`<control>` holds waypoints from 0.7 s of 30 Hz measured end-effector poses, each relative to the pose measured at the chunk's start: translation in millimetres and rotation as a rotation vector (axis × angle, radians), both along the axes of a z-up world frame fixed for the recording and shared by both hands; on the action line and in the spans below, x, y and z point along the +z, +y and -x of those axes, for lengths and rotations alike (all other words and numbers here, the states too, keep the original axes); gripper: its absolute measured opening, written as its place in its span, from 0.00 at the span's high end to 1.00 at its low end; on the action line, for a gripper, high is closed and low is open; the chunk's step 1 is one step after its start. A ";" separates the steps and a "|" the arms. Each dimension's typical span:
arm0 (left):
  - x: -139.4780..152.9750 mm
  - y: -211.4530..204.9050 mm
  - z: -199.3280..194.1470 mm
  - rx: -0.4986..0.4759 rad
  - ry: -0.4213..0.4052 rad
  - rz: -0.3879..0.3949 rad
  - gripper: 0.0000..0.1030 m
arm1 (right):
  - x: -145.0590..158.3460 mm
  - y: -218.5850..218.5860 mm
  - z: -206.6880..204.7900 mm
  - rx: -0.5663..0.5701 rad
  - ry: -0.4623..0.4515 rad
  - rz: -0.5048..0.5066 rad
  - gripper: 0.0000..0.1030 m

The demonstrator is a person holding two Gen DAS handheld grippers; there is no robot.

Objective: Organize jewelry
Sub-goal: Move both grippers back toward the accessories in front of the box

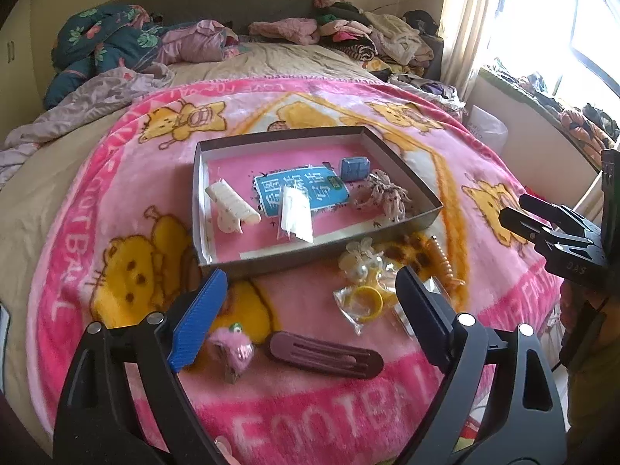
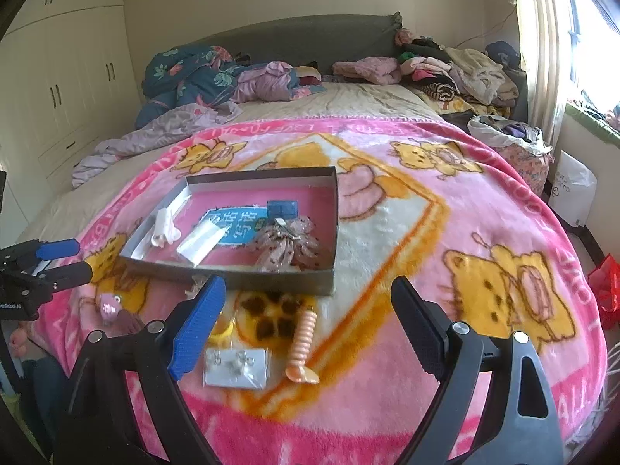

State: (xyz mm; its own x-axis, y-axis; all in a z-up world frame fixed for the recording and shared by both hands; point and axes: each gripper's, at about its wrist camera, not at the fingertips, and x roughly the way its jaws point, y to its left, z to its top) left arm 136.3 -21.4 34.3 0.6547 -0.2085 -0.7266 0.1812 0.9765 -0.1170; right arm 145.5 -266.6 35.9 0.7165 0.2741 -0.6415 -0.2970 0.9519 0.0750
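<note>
Both grippers, left gripper (image 1: 310, 310) and right gripper (image 2: 306, 323), are hovering wide open, holding nothing. The brown hair clip (image 1: 323, 354) is lying lower centre, between the left fingers; the box (image 1: 217, 261) is sitting above, holding perhaps a scrunchie (image 1: 383, 193).

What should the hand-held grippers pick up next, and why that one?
Probably the left hand-held gripper should dip to the brown hair clip. It lies on the pink blanket just below the open jaws, which hold nothing, while the box already holds several pieces. The right hand-held gripper is open and empty too, above the orange spiral clip.
</note>
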 end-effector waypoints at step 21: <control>-30.1 2.2 39.0 0.028 0.063 -0.016 0.22 | -21.0 9.4 34.4 0.072 0.027 -0.010 0.18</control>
State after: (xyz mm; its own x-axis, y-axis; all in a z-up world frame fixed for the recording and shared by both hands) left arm 97.3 -19.1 4.3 0.6131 -0.1789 -0.7695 0.1470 0.9829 -0.1114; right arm 111.1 -257.3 14.8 0.6774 0.3309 -0.6570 -0.3624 0.9273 0.0934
